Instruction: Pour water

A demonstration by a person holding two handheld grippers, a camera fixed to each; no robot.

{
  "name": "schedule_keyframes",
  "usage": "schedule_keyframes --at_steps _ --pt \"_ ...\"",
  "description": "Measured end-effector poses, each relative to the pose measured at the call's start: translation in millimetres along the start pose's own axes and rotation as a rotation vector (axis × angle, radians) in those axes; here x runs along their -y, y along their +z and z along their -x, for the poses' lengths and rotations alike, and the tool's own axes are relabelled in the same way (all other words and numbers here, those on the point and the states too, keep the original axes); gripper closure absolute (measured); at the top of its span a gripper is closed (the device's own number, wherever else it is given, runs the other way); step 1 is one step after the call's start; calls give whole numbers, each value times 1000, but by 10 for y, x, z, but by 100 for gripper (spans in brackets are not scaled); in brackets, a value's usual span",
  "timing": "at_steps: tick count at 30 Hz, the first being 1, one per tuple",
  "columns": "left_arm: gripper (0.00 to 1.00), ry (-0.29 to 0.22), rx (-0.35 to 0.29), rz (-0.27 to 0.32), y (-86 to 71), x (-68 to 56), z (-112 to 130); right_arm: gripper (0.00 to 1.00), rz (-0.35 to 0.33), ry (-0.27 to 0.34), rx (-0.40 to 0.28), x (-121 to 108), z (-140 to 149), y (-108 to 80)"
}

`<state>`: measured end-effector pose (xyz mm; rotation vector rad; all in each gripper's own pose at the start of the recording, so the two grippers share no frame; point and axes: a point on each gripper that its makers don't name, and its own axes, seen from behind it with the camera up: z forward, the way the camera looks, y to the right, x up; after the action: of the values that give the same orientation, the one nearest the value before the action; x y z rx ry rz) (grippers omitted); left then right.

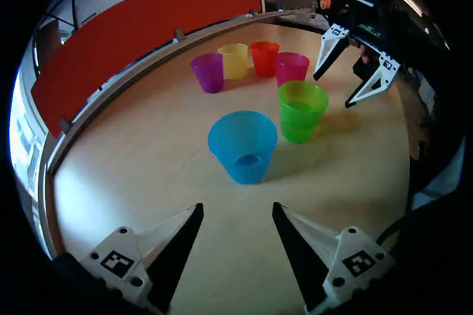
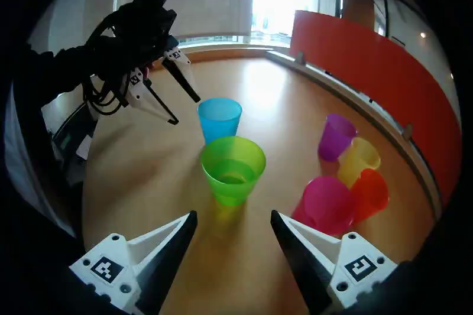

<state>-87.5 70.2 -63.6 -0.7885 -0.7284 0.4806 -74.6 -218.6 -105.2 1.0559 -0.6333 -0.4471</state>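
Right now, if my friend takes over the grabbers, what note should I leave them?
Left gripper: open, empty, facing the blue cup.
Right gripper: open, empty, facing the green cup.
Both cups stand upright on the table, each seemingly holding a little water.
A purple cup, yellow cup, orange cup and pink cup cluster farther off.
Done: nothing picked up yet.
Left: grip one cup and pour.
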Motion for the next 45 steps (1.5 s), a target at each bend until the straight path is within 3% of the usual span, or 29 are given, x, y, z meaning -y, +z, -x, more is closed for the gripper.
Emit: schedule_keyframes --at_steps 6,11,20,27,45 --pt "14 -24 -31 -47 -91 29 -35 4 40 43 -35 -46 9 -134" --pt "14 -78 -77 -88 -152 75 -67 4 83 81 -71 -117 -1 -272" --pt "14 -160 -206 -239 -405 309 -258 3 206 121 -113 -350 23 -562" --pt "14 -203 -278 -302 -491 321 -351 4 292 153 -159 -517 6 -739" --pt "14 -320 -457 -490 -939 584 -504 3 517 292 -349 -906 -99 -1077"
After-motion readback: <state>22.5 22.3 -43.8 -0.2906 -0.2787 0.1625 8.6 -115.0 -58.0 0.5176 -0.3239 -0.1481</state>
